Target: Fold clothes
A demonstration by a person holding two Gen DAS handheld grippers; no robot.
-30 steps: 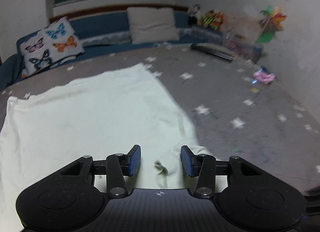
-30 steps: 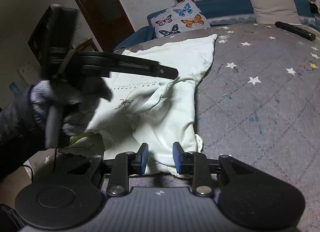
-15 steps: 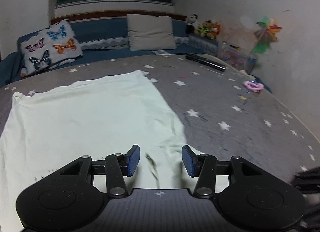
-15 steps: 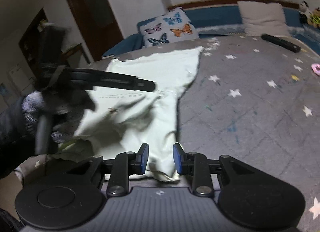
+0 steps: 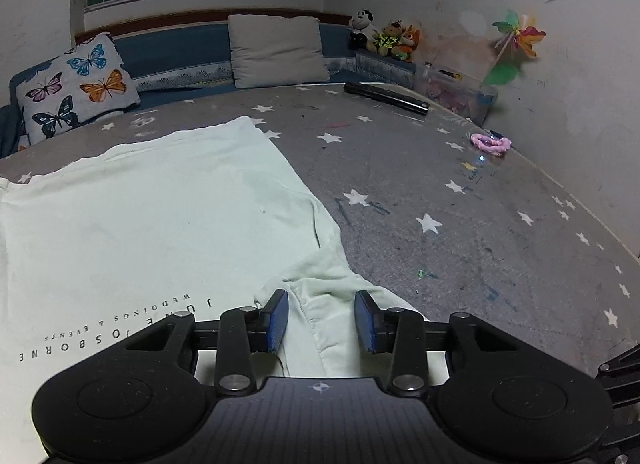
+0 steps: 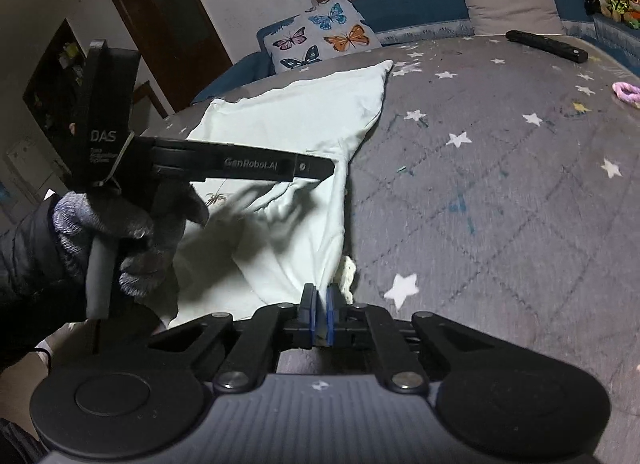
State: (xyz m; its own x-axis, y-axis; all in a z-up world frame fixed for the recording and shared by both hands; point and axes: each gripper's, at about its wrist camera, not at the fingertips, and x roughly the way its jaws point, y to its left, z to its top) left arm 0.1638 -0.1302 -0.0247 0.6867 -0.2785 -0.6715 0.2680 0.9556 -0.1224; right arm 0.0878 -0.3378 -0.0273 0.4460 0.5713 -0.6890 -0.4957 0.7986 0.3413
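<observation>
Right hand-held gripper newly clamped on shirt edge, sleeve between spread left hand-held gripper

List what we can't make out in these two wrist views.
- Left wrist: the near part of the shirt is hidden under the left gripper body; its left side is cut off by the frame edge.
- Right wrist: the shirt's printed text is covered by the left gripper's shadow and the gloved hand.
- Right wrist: how much cloth sits inside the shut right gripper is hidden by its pads.
- Left wrist: contents of the clear box are too small to tell.
</observation>
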